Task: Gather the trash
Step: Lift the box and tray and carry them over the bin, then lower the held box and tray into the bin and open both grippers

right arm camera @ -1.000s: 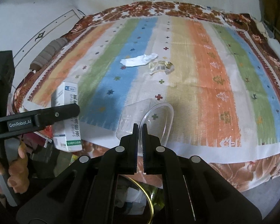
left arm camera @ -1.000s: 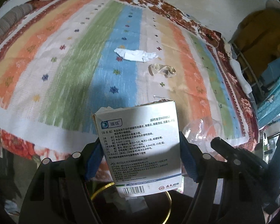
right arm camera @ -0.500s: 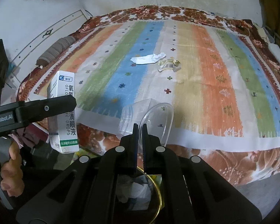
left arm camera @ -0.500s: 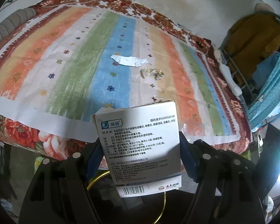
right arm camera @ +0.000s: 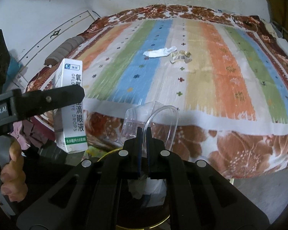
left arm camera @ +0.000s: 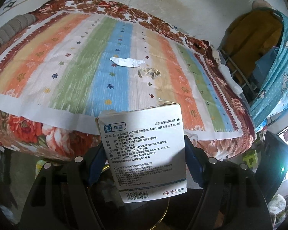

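1. Room: stained pale wall behind one bed (left arm camera: 48, 72) covered by a striped spread with a floral border; the bed filled most of both views. Cluttered shelving and blue fabric stood at the right edge of the left wrist view.
2. Bin (right arm camera: 109, 154): one, dark with a gold rim, seen below the fingers in both views, beside the bed's near edge. White crumpled material already lay inside.
3. Left gripper (left arm camera: 146, 164): fingers spread wide and clamped on the two flat sides of one white eye-drop carton (left arm camera: 142, 149), held upright off the bed, above the bin. A hand (right arm camera: 11, 172) gripped its handle. Carton judged light, thin card, crushable; top flap looked torn. The grip across its broad faces seemed sound.
4. Right gripper (right arm camera: 142, 134): fingers pressed nearly together, pinching the wall of one clear plastic container (right arm camera: 155, 118), also held off the bed over the bin. Judged light, thin, slippery, likely to flex or crack; the rim pinch looked the only workable hold.
5. Remaining on the bed, mid-spread: one crumpled white paper (left arm camera: 127, 62) and, just beside it, one crumpled clear-gold wrapper (left arm camera: 148, 72). Both judged near weightless and soft; pinch at a raised fold.
6. Count: four trash items, two held, two lying on the bed.
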The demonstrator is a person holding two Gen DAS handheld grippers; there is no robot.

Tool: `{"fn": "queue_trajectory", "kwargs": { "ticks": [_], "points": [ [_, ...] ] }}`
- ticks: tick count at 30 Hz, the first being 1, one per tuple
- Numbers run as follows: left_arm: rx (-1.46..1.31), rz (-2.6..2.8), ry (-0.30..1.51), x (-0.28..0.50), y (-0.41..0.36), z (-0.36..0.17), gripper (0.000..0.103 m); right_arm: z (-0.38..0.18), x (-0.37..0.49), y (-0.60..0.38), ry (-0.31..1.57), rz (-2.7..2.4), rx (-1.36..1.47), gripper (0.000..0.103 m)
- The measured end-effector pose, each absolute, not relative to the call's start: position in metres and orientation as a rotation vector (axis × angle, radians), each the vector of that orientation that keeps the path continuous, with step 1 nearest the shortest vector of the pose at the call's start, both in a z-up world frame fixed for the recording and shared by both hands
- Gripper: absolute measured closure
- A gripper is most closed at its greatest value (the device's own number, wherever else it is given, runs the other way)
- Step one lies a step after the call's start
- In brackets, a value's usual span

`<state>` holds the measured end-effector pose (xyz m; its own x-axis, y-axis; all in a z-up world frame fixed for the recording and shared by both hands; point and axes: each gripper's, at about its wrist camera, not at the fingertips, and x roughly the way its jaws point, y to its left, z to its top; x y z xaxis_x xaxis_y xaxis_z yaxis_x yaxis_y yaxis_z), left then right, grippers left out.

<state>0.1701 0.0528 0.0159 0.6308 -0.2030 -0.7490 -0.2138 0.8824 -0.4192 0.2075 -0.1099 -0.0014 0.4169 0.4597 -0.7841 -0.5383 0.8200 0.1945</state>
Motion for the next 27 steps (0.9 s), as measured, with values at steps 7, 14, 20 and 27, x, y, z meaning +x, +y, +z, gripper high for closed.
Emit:
{"fn": "queue_trajectory", "kwargs": {
  "ticks": [7, 14, 20, 27],
  "points": [
    [-0.502, -0.032, 0.888, 0.150, 0.041, 0.015, 0.030, -0.007, 0.195, -0.122, 0.979, 0.638, -0.049, 0.100],
    [-0.440, -0.044, 0.880, 0.127, 0.024, 0.011, 0.030, -0.018, 0.180, -0.129, 1.008, 0.645, -0.024, 0.100],
    [-0.363, -0.016, 0.879, 0.113, 0.020, 0.006, 0.030, -0.027, 0.170, -0.136, 1.033, 0.643, -0.012, 0.100],
    [-0.384, -0.015, 0.903, 0.101, 0.016, -0.008, 0.030, -0.035, 0.159, -0.144, 1.051, 0.641, 0.017, 0.100]
  ]
}}
